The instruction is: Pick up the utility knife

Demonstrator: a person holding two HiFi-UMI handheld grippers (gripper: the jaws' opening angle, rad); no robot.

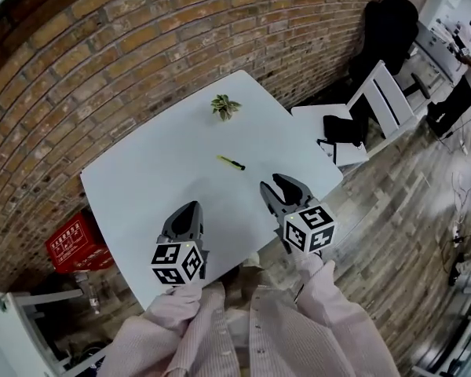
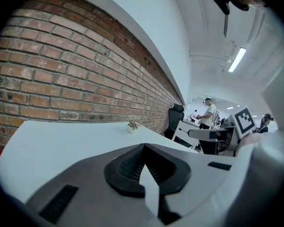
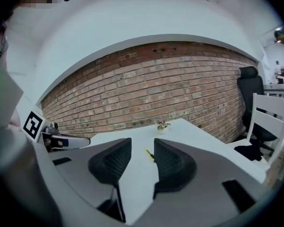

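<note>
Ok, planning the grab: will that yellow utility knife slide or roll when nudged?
The utility knife looks slim and flat, so it probably won't roll. On the smooth white table it may skid if pushed. It seems small, so it is likely light.

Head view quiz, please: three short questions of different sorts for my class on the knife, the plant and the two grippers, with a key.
1. True or false: the knife lies on the table, held by neither gripper.
2. Whose jaws stand apart? A. left gripper B. right gripper C. both
3. Fill in: beyond the knife, nearer the wall, stands a small ____.
Key: 1 true; 2 B; 3 plant.
</note>
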